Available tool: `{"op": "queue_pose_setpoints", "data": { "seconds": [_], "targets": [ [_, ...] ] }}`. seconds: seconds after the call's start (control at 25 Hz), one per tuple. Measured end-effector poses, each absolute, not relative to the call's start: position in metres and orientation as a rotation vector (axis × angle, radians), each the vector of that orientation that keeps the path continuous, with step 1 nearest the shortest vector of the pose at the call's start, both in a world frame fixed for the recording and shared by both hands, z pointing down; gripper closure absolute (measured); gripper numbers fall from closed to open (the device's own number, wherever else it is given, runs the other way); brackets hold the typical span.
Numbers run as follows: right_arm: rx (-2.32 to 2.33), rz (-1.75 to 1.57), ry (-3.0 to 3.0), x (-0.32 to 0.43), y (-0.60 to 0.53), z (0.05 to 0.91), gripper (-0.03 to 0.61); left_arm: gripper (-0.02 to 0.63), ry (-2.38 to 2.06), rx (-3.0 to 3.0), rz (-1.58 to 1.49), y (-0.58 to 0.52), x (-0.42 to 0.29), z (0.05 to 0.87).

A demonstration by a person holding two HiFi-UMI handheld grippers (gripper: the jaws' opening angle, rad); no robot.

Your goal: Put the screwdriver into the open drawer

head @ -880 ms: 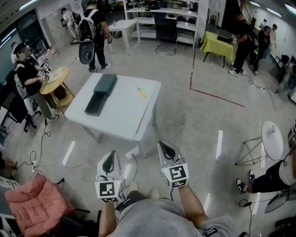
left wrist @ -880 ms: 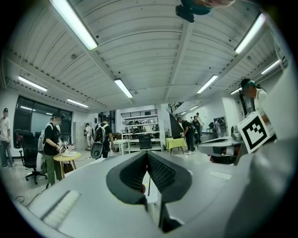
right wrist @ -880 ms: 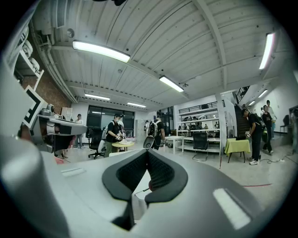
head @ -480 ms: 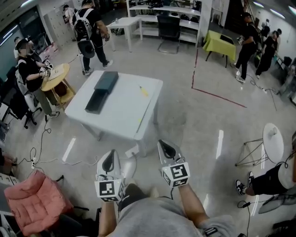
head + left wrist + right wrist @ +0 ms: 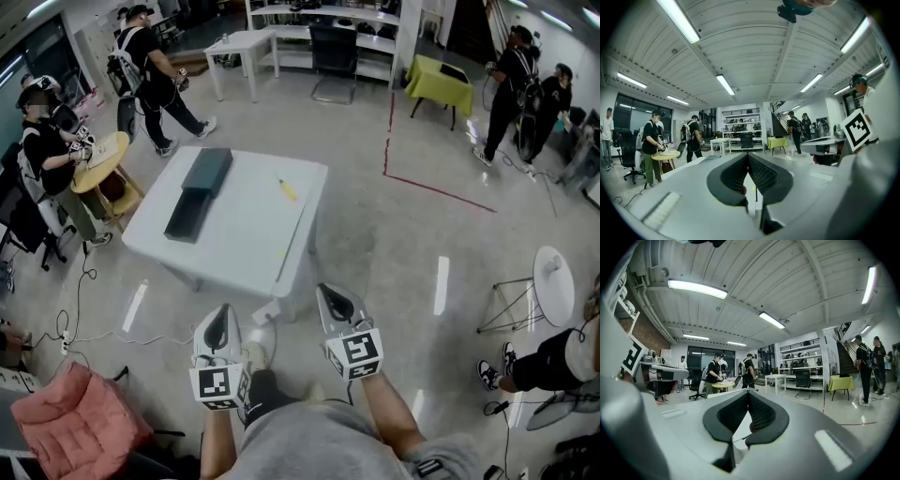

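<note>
White table (image 5: 248, 239) sits at 12 o'clock of both tongs, well apart. Dark drawer (image 5: 195, 195) is on its left half, pulled open. Left gripper (image 5: 223, 314) and right gripper (image 5: 329, 294) are both closed and empty. Yellow screwdriver (image 5: 287, 189) lies on the tabletop at 3 o'clock of the drawer, far ahead of both tongs.

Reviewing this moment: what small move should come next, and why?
Probably step toward the table, opening the right gripper: it and the left gripper are shut, empty, short of the table, while the yellow screwdriver lies untouched there beside the open drawer.
</note>
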State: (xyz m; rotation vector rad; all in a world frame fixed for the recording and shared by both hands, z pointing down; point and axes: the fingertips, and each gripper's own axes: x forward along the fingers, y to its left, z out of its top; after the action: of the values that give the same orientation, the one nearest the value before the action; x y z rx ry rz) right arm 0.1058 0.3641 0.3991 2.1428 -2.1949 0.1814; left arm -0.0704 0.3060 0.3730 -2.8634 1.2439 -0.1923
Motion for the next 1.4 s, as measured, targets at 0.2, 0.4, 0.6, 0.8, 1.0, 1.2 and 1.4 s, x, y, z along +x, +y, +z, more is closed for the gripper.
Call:
{"op": "queue_pose_setpoints", "data": {
  "seconds": [0.2, 0.4, 0.6, 0.8, 1.0, 1.2, 1.4],
  "targets": [
    [2.151, 0.189, -2.156, 0.107, 0.318, 0.401, 0.575, 0.603, 1.217, -2.889, -0.189, 0.251, -0.066, 0.376],
    [2.179, 0.239, -2.099, 0.105, 0.270, 0.405, 0.575, 0.601, 1.157, -2.941, -0.221, 0.196, -0.062, 0.385],
    [2.218, 0.270, -2.047, 0.095, 0.215, 0.406, 0.575, 0.601, 1.062, -2.988, -0.239, 0.140, -0.060, 0.389],
    [2.279, 0.295, -1.977, 0.091, 0.182, 0.406, 0.575, 0.602, 0.940, -3.026, -0.228, 0.099, -0.052, 0.387],
    [2.349, 0.312, -1.906, 0.088, 0.155, 0.411, 0.575, 0.602, 0.843, -3.057, -0.232, 0.065, -0.051, 0.395],
    [2.421, 0.326, -1.853, 0.086, 0.135, 0.412, 0.575, 0.602, 0.739, -3.079, -0.229, 0.036, -0.046, 0.394],
    [2.475, 0.323, -1.777, 0.086, 0.123, 0.413, 0.575, 0.601, 0.629, -3.094, -0.224, 0.018, -0.039, 0.394]
  ]
}}
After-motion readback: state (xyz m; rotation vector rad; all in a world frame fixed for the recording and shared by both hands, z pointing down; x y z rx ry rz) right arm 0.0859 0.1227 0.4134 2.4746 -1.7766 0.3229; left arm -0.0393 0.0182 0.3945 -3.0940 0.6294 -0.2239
